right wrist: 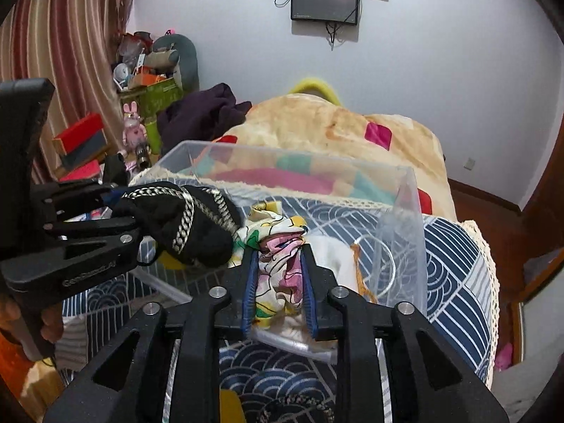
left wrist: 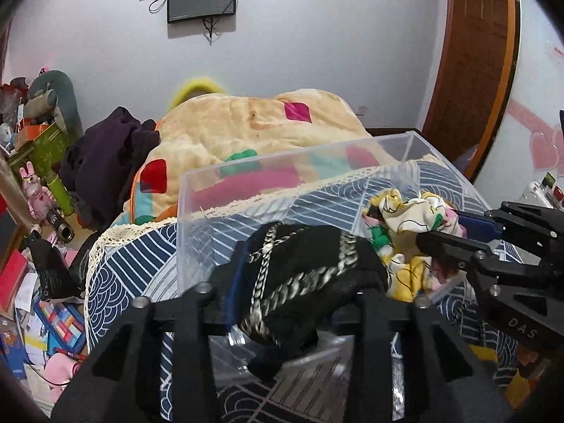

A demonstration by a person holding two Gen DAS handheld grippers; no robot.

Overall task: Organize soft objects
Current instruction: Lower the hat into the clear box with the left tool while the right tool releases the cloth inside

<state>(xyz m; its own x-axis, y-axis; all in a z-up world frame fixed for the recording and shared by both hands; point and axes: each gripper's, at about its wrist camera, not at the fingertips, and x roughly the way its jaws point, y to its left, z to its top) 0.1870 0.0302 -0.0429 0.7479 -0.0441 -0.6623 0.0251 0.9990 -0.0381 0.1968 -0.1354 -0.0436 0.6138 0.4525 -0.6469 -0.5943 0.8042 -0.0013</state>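
Observation:
My left gripper (left wrist: 299,282) is shut on a black knitted piece with silver braid (left wrist: 310,264) and holds it above the near wall of a clear plastic box (left wrist: 282,165). From the right wrist view the left gripper (right wrist: 130,211) holds the black piece (right wrist: 183,222) at the box's left side. My right gripper (right wrist: 278,261) is shut on a white cloth with a yellow, pink and green print (right wrist: 278,246), over the box (right wrist: 405,211). In the left wrist view the right gripper (left wrist: 437,225) grips that cloth (left wrist: 409,218) inside the box.
The box sits on a blue and white patterned cover with a lace edge (left wrist: 123,275). Behind it lies a beige quilt with coloured patches (left wrist: 246,127) and a dark purple garment (left wrist: 109,155). Clutter fills the floor at left (left wrist: 38,299). A wooden door (left wrist: 476,53) stands at right.

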